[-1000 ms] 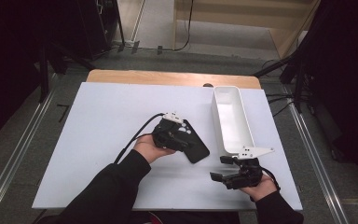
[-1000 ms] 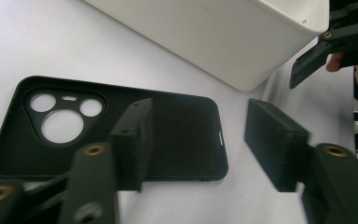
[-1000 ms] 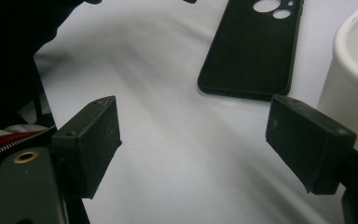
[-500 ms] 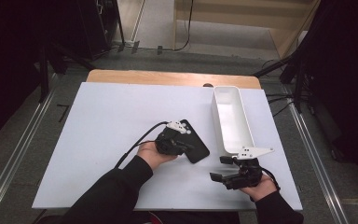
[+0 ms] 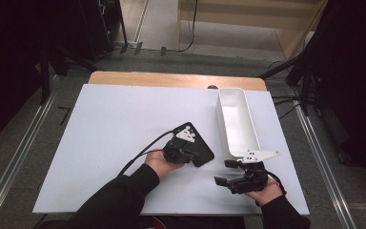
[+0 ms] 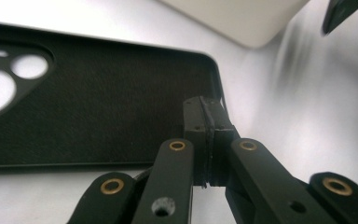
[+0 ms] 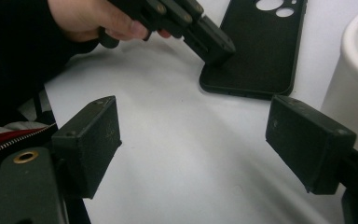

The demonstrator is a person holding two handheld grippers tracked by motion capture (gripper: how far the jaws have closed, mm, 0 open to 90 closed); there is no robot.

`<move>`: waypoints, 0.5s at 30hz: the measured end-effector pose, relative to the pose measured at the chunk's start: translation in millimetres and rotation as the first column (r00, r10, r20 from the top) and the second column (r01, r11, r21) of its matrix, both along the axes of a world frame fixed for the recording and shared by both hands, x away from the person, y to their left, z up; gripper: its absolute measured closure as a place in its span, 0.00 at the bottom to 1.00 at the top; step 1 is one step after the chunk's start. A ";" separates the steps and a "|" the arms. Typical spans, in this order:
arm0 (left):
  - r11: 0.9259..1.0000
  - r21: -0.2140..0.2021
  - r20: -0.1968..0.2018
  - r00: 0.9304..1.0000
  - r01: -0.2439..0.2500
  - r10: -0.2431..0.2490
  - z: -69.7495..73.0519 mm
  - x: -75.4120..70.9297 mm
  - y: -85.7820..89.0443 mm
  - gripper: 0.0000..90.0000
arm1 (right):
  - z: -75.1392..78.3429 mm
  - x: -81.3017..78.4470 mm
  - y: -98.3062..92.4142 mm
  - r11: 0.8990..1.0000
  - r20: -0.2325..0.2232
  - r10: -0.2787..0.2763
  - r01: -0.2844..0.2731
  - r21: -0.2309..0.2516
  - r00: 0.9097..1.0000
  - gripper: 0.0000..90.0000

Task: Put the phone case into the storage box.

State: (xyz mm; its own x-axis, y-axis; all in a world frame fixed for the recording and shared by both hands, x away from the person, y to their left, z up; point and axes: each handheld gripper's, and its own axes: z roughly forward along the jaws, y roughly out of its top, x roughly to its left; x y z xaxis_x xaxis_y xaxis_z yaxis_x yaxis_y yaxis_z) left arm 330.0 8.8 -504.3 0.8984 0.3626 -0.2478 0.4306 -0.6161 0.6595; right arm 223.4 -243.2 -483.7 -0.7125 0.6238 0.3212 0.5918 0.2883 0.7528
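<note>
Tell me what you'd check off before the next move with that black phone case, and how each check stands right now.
1. Left claw shut at the phone case corner: ok.
2. Case rim truly pinched between the pads: cannot tell.
3. Case flat on the white table, hollow side up: ok.
4. Right claw open, holding nothing: ok.
5. White tray beside the case, nothing seen in it: ok.
6. Right claw apart from the case: ok.
</note>
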 end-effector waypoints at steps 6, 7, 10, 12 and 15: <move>1.000 0.013 -0.012 1.000 0.003 -0.003 -2.4 0.3 0.2 0.99 | -0.2 0.2 0.0 1.000 0.000 0.003 -0.003 0.002 1.000 0.18; 1.000 0.006 -0.016 1.000 0.003 -0.003 -2.8 0.6 0.2 0.99 | -0.3 0.1 0.1 1.000 0.001 0.002 -0.002 0.001 1.000 0.18; 1.000 0.015 -0.013 1.000 0.005 -0.004 -2.1 0.3 0.4 0.99 | -0.3 0.4 0.1 1.000 -0.001 0.003 -0.003 0.002 1.000 0.18; 1.000 0.014 -0.016 1.000 0.003 -0.003 -1.9 0.6 1.6 0.99 | -0.2 0.2 0.5 1.000 -0.005 0.005 -0.005 0.003 1.000 0.18; 1.000 0.020 -0.016 1.000 0.008 -0.007 -1.4 0.8 2.5 0.99 | -0.2 0.2 0.5 1.000 -0.004 0.005 -0.005 0.002 1.000 0.18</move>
